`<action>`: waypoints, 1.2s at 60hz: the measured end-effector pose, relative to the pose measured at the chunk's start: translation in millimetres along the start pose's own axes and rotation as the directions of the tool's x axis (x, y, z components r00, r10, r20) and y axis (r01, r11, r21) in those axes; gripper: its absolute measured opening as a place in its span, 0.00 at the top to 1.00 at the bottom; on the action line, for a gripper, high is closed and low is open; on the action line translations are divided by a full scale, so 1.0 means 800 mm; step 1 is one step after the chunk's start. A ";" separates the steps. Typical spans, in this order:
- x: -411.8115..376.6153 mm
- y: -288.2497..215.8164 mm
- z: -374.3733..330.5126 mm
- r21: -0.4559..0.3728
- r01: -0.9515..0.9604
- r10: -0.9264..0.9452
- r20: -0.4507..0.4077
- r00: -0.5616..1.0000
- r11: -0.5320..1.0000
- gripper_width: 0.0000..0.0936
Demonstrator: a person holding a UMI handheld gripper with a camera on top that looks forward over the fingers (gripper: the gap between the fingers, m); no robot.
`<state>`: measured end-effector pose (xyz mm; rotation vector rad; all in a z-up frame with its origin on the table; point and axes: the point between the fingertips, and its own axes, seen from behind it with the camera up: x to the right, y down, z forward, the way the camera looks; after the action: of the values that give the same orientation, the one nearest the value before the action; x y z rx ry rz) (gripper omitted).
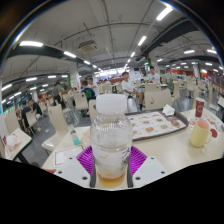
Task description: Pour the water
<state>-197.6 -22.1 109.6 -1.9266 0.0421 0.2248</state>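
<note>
A clear plastic bottle (111, 140) with a white cap stands upright between my fingers, held up above the table. It holds a little amber liquid at the bottom. My gripper (111, 160) is shut on the bottle, the purple pads (86, 158) pressing its lower sides. A cream cup (201, 133) stands on the pale table (170, 150) to the right, beyond the fingers.
A tray with a printed sheet (152, 124) lies on the table behind the bottle. A small red and white box (199, 108) stands at the far right. Beyond is a large canteen hall with several tables, chairs and people.
</note>
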 end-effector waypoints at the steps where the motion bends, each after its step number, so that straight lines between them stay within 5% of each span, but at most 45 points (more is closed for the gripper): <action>1: 0.000 -0.009 -0.003 0.004 -0.031 0.031 0.013 0.999 1.000 0.56; 12: 0.032 -0.116 -0.025 -0.006 -0.480 0.471 0.204 0.858 0.877 0.56; 22: 0.118 -0.187 -0.028 -0.101 -0.824 0.803 0.316 0.505 0.557 0.57; 33: 0.219 -0.197 -0.011 -0.246 -0.961 0.952 0.302 0.050 0.128 0.56; 44: 0.284 -0.163 0.012 -0.344 -0.906 0.925 0.195 -0.325 -0.246 0.56; 59: 0.286 -0.142 0.014 -0.379 -0.910 0.965 0.126 -0.230 -0.167 0.56; 72: 0.307 -0.199 -0.005 -0.281 -0.883 0.918 0.240 0.315 0.376 0.56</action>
<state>65.7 50.8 214.6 -1.7040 0.9320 1.3909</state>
